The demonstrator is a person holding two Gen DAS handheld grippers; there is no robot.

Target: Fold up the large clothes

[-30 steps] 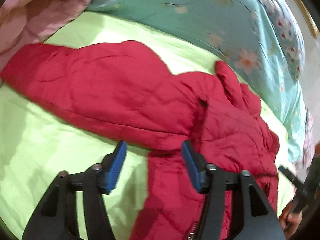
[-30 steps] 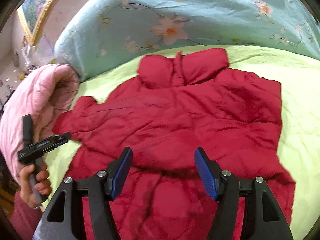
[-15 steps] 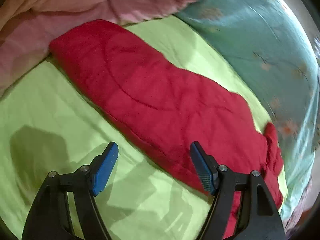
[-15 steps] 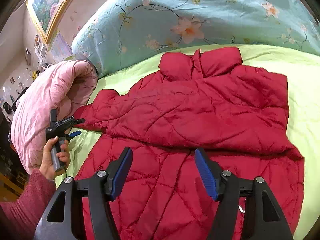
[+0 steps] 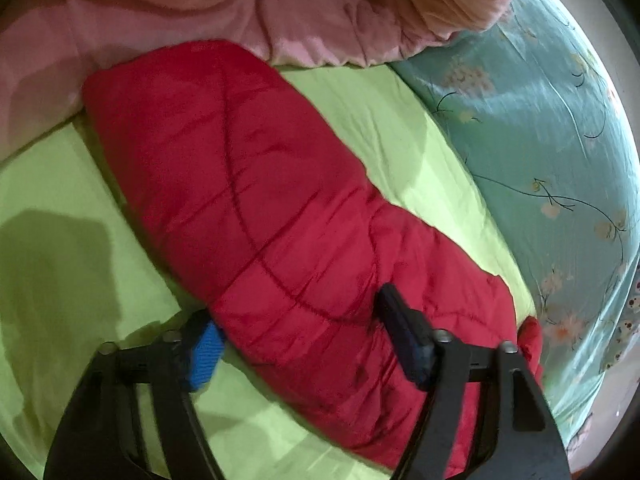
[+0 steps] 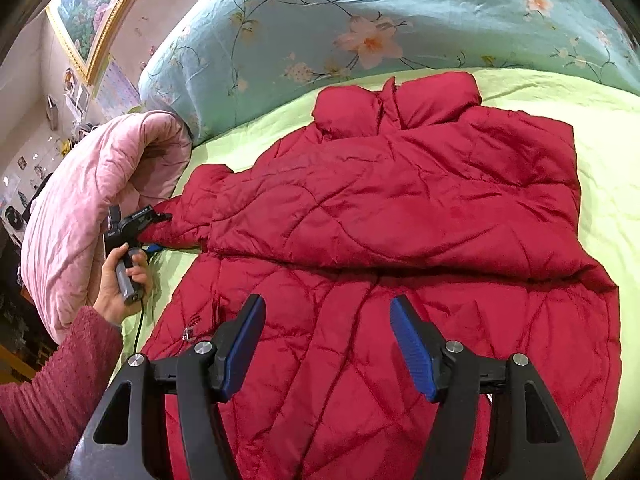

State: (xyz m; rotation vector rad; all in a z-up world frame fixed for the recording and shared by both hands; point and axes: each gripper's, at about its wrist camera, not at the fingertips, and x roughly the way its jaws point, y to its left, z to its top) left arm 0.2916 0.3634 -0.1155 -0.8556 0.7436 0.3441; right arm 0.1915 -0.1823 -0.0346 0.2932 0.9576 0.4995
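A red quilted jacket (image 6: 400, 216) lies flat on a lime green sheet (image 6: 608, 208), collar toward the far side, one sleeve folded across its chest. Its other sleeve (image 5: 256, 200) stretches out to the left. My left gripper (image 5: 304, 336) is open and straddles that sleeve near its shoulder end, with one jaw low against each edge. It also shows in the right wrist view (image 6: 144, 228), at the sleeve's end. My right gripper (image 6: 326, 344) is open and empty, hovering over the jacket's lower front.
A rolled pink quilt (image 6: 92, 200) lies at the left edge of the bed, touching the sleeve cuff (image 5: 132, 76). A teal floral duvet (image 6: 400, 16) is bunched along the far side. A framed picture (image 6: 88, 12) hangs on the wall beyond.
My left gripper has swung left from the jacket's body to the outstretched sleeve and dropped down over it. My right gripper has pulled back and risen a little.
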